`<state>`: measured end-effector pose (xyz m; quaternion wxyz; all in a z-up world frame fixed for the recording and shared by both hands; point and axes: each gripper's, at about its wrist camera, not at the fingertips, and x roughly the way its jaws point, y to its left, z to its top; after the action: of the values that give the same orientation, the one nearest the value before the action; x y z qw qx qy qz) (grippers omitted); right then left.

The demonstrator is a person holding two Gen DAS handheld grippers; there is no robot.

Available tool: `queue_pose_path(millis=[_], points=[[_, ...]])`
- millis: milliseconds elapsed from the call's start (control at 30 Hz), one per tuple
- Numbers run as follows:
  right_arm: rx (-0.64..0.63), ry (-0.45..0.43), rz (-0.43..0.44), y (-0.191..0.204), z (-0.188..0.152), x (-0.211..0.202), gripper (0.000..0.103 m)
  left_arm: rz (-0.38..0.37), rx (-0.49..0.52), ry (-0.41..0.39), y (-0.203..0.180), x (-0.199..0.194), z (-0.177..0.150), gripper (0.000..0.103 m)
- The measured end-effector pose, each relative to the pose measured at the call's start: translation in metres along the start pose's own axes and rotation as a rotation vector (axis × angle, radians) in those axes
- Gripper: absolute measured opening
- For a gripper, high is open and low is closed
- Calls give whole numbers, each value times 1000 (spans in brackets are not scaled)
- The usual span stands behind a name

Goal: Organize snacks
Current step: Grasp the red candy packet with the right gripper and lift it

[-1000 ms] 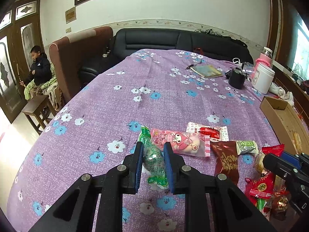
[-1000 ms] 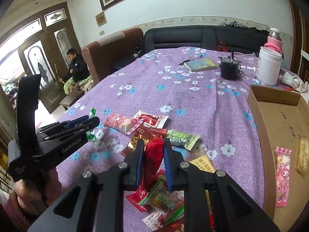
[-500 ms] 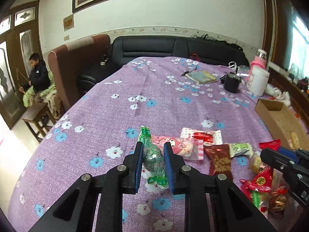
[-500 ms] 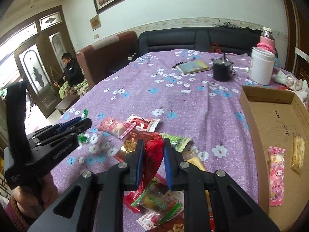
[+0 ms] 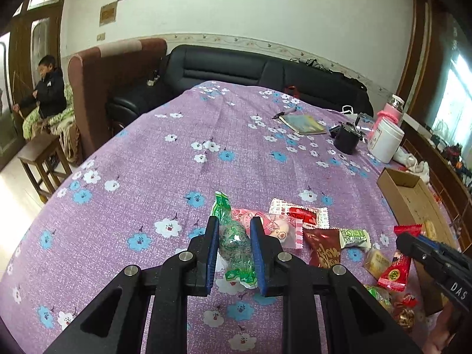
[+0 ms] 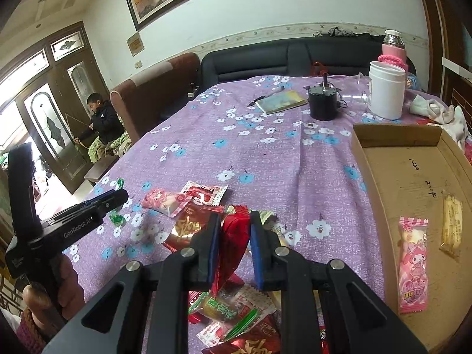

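My left gripper (image 5: 235, 230) is shut on a green wrapped snack (image 5: 233, 244) and holds it above the purple flowered tablecloth (image 5: 177, 171). My right gripper (image 6: 235, 224) is shut on a red snack packet (image 6: 233, 242), lifted over a pile of snacks (image 6: 230, 309). More snacks lie on the cloth: a pink packet (image 5: 274, 227), a red-and-white one (image 5: 301, 212), a brown one (image 5: 323, 250). The cardboard box (image 6: 365, 159) at the right holds a pink packet (image 6: 413, 262) and a yellow one (image 6: 451, 224).
At the far end of the table stand a black pot (image 6: 323, 103), a white jar (image 6: 386, 88), a pink flask (image 6: 393, 47) and a notebook (image 6: 280, 101). A sofa (image 5: 236, 67) and an armchair (image 5: 115, 79) are behind. A boy (image 5: 48, 88) sits at the left.
Both grippers have risen a little with their snacks still held. The right gripper has shifted slightly toward the box.
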<state>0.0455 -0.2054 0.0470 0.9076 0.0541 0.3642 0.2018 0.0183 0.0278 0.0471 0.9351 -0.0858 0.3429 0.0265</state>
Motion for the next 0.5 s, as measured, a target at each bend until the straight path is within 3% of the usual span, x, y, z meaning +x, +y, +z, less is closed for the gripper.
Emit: queue_pose_path(millis=[500], points=[[26, -21, -65, -16, 5, -6, 19, -33, 123, -24, -36, -7, -8, 22]])
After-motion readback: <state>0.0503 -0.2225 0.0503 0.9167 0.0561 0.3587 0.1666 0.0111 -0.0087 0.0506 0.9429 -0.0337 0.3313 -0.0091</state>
